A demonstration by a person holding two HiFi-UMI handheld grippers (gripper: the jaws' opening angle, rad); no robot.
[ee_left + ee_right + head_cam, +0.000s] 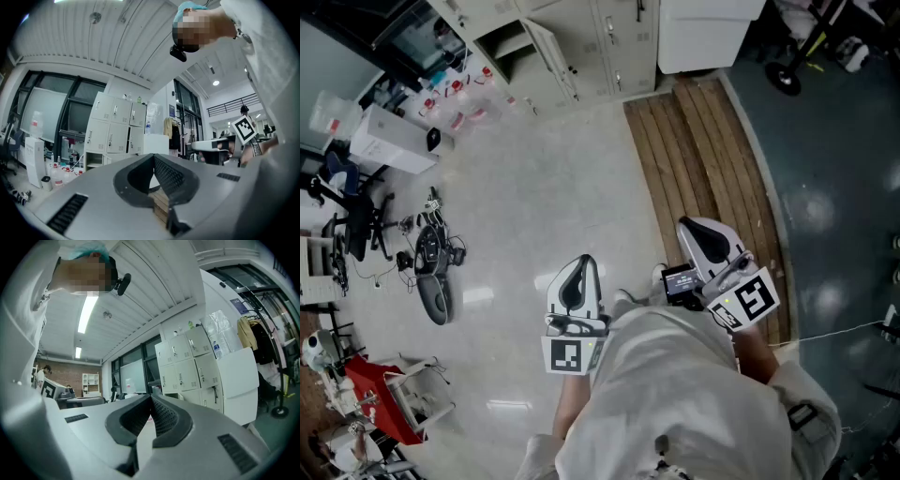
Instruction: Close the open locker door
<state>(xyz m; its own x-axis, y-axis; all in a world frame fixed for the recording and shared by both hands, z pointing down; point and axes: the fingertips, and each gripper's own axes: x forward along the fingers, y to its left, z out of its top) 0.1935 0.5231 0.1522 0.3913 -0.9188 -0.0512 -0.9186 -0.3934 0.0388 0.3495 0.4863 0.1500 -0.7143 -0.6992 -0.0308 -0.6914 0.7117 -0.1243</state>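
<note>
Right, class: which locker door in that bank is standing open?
The bottom-left locker: its door swings out, exposing the inside, while the other lockers sit shut.

My left gripper and right gripper wear matt grey plastic shells with black, dimpled pads. The pale floor is glossy. The wooden slats look matt, and the lockers like smooth painted metal.

Left tongs closed, empty; white lockers well beyond.
</note>
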